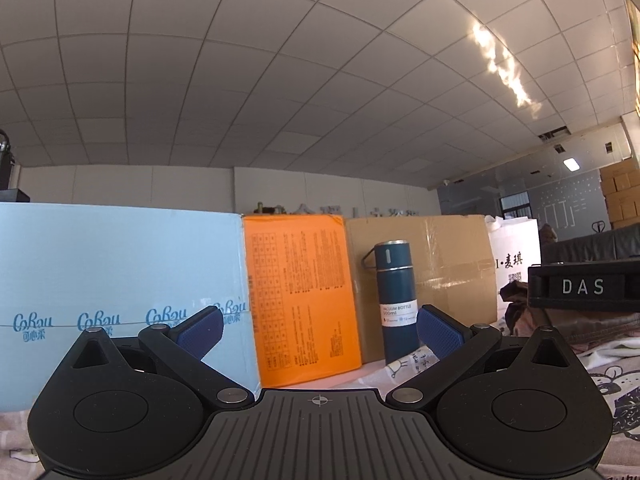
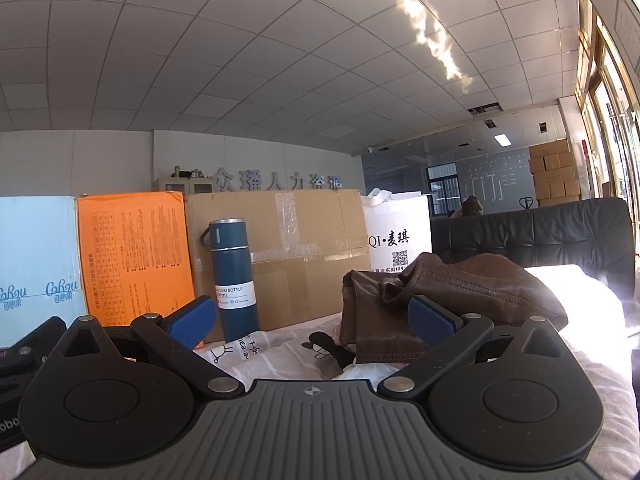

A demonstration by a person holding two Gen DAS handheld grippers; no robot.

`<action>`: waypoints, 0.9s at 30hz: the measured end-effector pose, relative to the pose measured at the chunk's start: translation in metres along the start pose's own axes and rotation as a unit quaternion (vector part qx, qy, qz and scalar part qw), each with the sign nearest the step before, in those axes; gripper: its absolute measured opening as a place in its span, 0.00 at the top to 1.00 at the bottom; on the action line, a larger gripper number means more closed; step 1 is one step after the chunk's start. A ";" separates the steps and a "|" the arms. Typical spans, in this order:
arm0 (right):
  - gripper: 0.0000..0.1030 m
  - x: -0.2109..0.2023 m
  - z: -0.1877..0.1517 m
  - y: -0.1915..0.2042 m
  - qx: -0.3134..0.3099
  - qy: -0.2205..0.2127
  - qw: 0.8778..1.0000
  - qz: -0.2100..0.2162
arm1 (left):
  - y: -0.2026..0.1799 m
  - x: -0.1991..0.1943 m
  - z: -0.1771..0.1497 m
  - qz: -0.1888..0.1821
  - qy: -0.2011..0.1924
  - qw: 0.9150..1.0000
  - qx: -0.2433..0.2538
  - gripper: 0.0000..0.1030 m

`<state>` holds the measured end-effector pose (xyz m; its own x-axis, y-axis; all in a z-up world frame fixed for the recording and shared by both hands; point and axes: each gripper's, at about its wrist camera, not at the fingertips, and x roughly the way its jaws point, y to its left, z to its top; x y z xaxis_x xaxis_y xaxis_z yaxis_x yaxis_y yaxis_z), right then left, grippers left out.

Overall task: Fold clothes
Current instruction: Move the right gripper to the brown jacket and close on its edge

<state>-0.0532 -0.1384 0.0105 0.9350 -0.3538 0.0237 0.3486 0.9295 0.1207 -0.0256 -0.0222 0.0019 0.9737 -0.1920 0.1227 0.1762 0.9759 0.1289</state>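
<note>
A crumpled brown garment (image 2: 452, 300) lies on the patterned sheet (image 2: 280, 344) just ahead and right of my right gripper (image 2: 314, 320), which is open and empty. Part of it hangs over the sheet near the right blue pad (image 2: 434, 326). In the left wrist view the same brown garment (image 1: 532, 320) shows at the far right, partly hidden behind the other gripper's black body (image 1: 584, 288). My left gripper (image 1: 320, 330) is open and empty, pointing at the boxes.
A dark blue vacuum bottle (image 2: 234, 276) stands on the sheet ahead, also in the left wrist view (image 1: 396, 300). Behind it stand a light blue box (image 1: 120, 292), an orange box (image 1: 304, 296), a cardboard box (image 2: 288, 248) and a white bag (image 2: 400, 240). A black sofa (image 2: 540, 232) is at right.
</note>
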 end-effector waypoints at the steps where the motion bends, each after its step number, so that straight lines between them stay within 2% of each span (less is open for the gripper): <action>1: 0.00 0.001 0.003 -0.003 -0.005 0.000 1.000 0.005 | -0.002 0.001 0.001 -0.001 0.002 1.000 0.001 0.00; 5: 0.00 0.009 0.014 -0.020 -0.033 -0.001 0.999 0.006 | -0.016 0.009 0.009 0.003 0.009 1.000 -0.007 0.00; 11: 0.00 0.031 0.026 -0.069 -0.018 0.019 1.000 -0.016 | -0.049 0.024 0.020 0.002 0.002 1.000 0.005 0.00; 18: 0.00 0.063 0.044 -0.144 0.069 0.053 0.995 -0.047 | -0.085 0.050 0.026 0.002 0.013 1.000 0.004 0.00; 22: 0.00 0.093 0.056 -0.161 0.084 0.092 0.992 -0.021 | -0.096 0.062 0.025 0.000 0.033 0.999 -0.007 0.00; 27: 0.00 0.138 0.059 -0.153 0.090 0.126 0.988 -0.001 | -0.103 0.071 0.022 -0.009 0.054 0.998 -0.021 0.00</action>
<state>0.0186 -0.3358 0.0536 0.9285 -0.2976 -0.2222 0.3550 0.8869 0.2956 0.0220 -0.1386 0.0185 0.9799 -0.1990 0.0146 0.1970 0.9765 0.0877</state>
